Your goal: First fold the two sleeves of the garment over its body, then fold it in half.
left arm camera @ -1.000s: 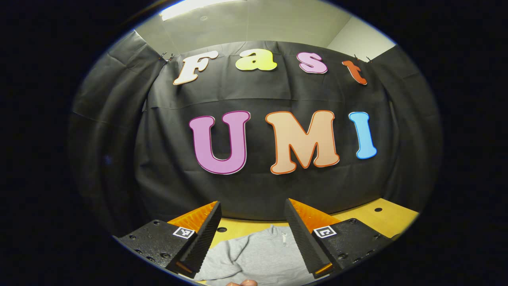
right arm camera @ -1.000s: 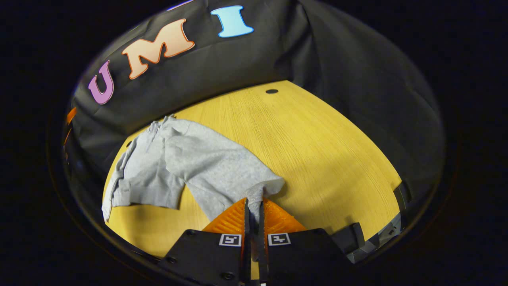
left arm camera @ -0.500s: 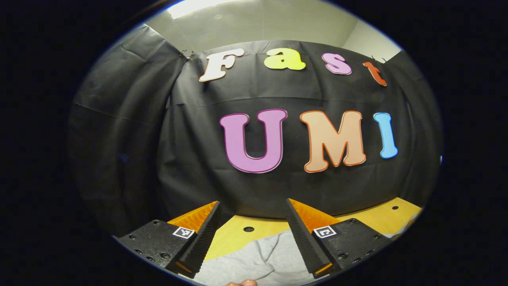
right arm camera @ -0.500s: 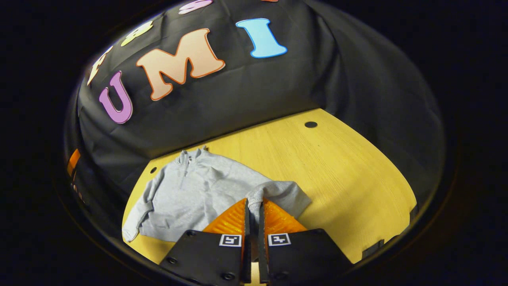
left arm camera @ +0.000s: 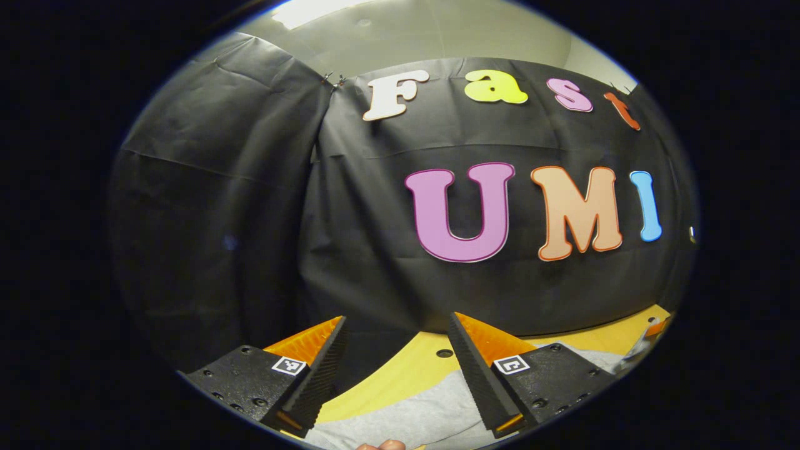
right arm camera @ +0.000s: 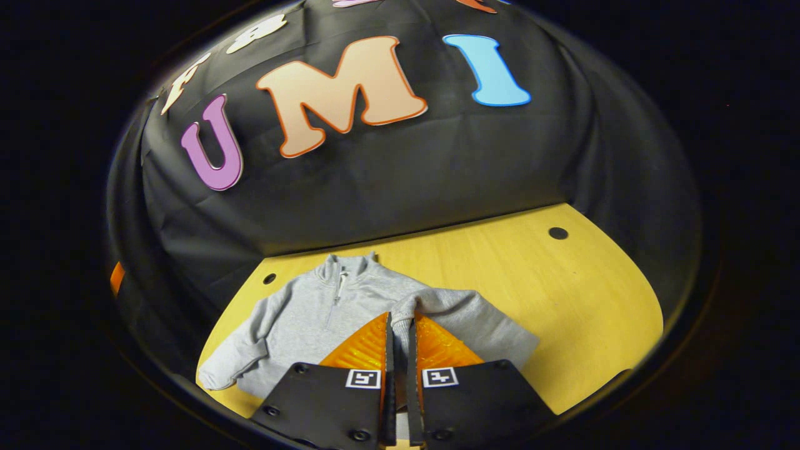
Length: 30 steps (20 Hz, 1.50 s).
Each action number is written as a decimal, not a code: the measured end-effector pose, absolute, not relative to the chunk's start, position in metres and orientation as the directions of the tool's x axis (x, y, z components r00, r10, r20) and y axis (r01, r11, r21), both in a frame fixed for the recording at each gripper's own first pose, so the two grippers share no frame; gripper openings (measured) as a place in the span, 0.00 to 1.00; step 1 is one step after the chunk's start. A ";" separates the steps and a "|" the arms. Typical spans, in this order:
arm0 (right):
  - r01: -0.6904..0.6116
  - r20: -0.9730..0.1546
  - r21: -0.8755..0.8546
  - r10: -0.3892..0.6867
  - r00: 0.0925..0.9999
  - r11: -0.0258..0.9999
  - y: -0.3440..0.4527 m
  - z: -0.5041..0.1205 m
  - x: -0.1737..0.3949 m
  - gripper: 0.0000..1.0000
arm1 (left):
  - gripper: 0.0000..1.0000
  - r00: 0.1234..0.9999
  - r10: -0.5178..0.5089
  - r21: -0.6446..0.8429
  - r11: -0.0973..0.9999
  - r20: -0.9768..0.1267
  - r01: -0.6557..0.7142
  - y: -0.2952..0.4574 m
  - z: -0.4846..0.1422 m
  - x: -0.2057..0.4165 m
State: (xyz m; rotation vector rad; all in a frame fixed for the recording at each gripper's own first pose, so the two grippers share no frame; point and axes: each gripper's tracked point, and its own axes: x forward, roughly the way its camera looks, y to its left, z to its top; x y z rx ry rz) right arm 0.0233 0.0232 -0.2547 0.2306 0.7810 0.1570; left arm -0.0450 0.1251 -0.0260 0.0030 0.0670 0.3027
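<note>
Sleeve-fold step: right tongs [right arm camera: 400, 331] pinch sleeve cuff [right arm camera: 405, 307] above sweatshirt [right arm camera: 312, 312]; left tongs [left arm camera: 397, 356] wide, idle; next, lay cuff on body.

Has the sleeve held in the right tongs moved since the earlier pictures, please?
Yes. The sleeve, clamped in the right tongs, has been carried inward from the bare table, over the garment's body.

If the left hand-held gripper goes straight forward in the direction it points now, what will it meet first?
Probably the black cloth wall. The left hand-held gripper is open and aims above the yellow table and the grey sweater, so nothing nearer seems to stand in its line, though depth is unclear.
</note>
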 end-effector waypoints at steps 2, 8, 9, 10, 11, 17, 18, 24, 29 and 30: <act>-0.094 -0.666 0.276 0.260 0.699 0.957 0.054 -0.253 0.032 0.10 | 0.93 0.945 0.319 0.015 0.948 -0.069 -0.318 0.141 -0.028 -0.049; -0.182 -0.659 0.318 0.355 0.663 0.930 0.142 -0.260 0.045 0.10 | 0.92 0.925 0.373 0.014 0.928 -0.074 -0.373 0.184 -0.034 -0.063; -0.194 -0.660 0.327 0.370 0.654 0.925 0.157 -0.262 0.046 0.10 | 0.92 0.920 0.385 0.014 0.923 -0.079 -0.385 0.192 -0.036 -0.066; -0.207 -0.664 0.335 0.386 0.640 0.919 0.172 -0.266 0.044 0.10 | 0.92 0.915 0.396 0.012 0.918 -0.083 -0.396 0.199 -0.038 -0.069; -0.220 -0.668 0.338 0.398 0.628 0.915 0.185 -0.271 0.044 0.10 | 0.92 0.910 0.405 0.012 0.914 -0.088 -0.405 0.206 -0.041 -0.072; -0.301 -0.694 0.347 0.460 0.555 0.888 0.263 -0.303 0.032 0.10 | 0.93 0.893 0.439 0.046 0.898 -0.095 -0.437 0.236 -0.046 -0.085; -0.313 -0.702 0.343 0.463 0.540 0.885 0.273 -0.312 0.029 0.10 | 0.93 0.890 0.446 0.050 0.895 -0.097 -0.443 0.240 -0.047 -0.087; -0.341 -0.760 0.318 0.453 0.466 0.884 0.308 -0.348 0.009 0.10 | 0.93 0.867 0.483 0.058 0.875 -0.124 -0.480 0.267 -0.063 -0.102; -0.347 -0.750 0.384 0.508 0.423 0.856 0.326 -0.341 -0.003 0.31 | 0.93 0.849 0.503 0.086 0.864 -0.158 -0.496 0.277 -0.084 -0.111; -0.358 -0.735 0.385 0.517 0.439 0.851 0.325 -0.334 0.001 0.49 | 0.93 0.848 0.503 0.085 0.864 -0.166 -0.496 0.277 -0.089 -0.112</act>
